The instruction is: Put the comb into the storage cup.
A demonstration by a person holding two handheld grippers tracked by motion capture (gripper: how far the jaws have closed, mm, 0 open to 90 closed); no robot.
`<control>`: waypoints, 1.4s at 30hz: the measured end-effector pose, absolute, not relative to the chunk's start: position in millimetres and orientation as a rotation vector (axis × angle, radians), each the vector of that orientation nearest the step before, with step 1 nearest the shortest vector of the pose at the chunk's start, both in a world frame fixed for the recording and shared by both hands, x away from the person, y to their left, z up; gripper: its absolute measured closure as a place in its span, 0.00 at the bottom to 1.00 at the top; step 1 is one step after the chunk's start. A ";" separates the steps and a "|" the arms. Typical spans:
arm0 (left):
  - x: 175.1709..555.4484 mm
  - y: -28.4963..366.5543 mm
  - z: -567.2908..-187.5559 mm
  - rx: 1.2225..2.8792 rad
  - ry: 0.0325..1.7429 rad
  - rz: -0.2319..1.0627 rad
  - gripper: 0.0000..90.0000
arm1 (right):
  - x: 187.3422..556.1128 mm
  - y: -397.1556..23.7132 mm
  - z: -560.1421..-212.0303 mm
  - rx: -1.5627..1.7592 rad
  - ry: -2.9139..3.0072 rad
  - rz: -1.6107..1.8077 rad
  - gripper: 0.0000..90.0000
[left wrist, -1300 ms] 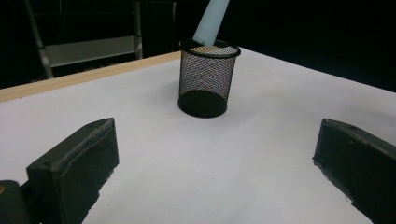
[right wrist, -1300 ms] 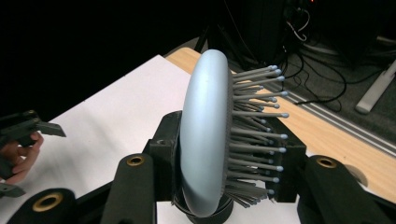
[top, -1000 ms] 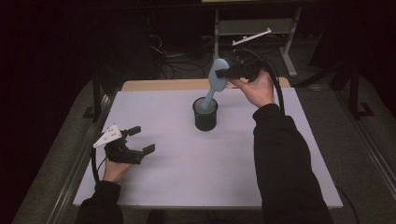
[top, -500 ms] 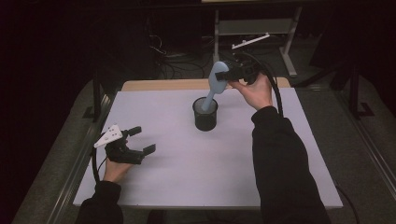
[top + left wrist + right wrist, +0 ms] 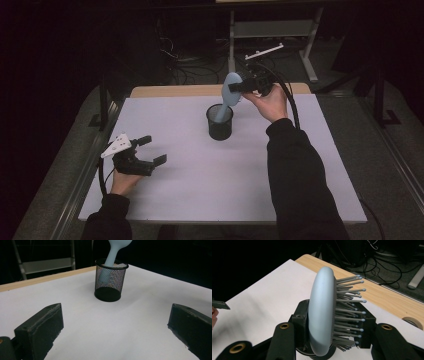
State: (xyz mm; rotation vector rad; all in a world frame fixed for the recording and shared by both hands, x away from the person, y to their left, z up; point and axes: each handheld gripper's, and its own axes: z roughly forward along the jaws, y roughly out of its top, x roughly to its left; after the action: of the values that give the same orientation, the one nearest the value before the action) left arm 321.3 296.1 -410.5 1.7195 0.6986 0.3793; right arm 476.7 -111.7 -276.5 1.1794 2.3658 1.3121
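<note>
Pale blue plastic paddle hairbrush (image 5: 230, 92) with grey ball-tipped bristles: head clamped between the jaws of the right gripper (image 5: 239, 88), handle angled down into the black wire-mesh cylindrical pen cup (image 5: 219, 123), which stands upright at mid-table. Left gripper (image 5: 148, 151): jaws wide apart and holding nothing, resting on the white table (image 5: 210, 185) well apart from the cup.

Free room and obstacles on the white table (image 5: 210, 185).
The mesh cup (image 5: 219, 122) with the hairbrush (image 5: 231, 90) slanting out of it is the sole obstacle, at centre rear. The right gripper (image 5: 239, 88) occupies the air above it; the left gripper (image 5: 151, 150) rests well apart. Bare surface lies open between them and along the front edge.
</note>
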 end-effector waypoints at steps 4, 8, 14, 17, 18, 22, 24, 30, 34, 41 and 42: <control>321.5 296.4 -410.6 1.720 0.699 0.379 0.00 | 477.5 -110.9 -281.0 1.187 2.367 1.319 0.60; 321.8 296.3 -410.9 1.720 0.703 0.374 0.00 | 478.4 -109.7 -287.0 1.198 2.375 1.315 0.60; 322.1 297.0 -410.9 1.722 0.705 0.374 0.00 | 480.5 -108.8 -296.1 1.218 2.389 1.334 0.60; 322.1 297.2 -411.1 1.722 0.706 0.374 0.00 | 481.3 -108.9 -300.4 1.236 2.397 1.346 0.60; 322.1 297.2 -411.1 1.721 0.706 0.375 0.00 | 481.6 -109.2 -301.5 1.239 2.394 1.351 0.60; 322.2 297.1 -411.2 1.722 0.708 0.375 0.00 | 481.8 -111.3 -303.3 1.261 2.386 1.370 0.59; 322.5 297.0 -411.6 1.725 0.710 0.374 0.00 | 482.0 -112.7 -303.7 1.278 2.381 1.371 0.59; 323.4 296.1 -413.9 1.732 0.714 0.366 0.00 | 479.9 -118.1 -307.0 1.307 2.336 1.376 0.56; 323.7 295.1 -414.6 1.736 0.714 0.363 0.00 | 478.7 -122.5 -308.1 1.308 2.333 1.368 0.53; 323.6 294.8 -414.7 1.737 0.713 0.361 0.00 | 476.3 -130.2 -310.9 1.326 2.318 1.323 0.49; 323.6 294.9 -414.9 1.738 0.715 0.360 0.00 | 476.1 -131.2 -311.3 1.323 2.319 1.328 0.49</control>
State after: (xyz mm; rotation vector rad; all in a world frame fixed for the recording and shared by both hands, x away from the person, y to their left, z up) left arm 323.6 294.9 -414.9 1.7381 0.7152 0.3602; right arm 476.1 -131.2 -311.3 1.3232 2.3193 1.3285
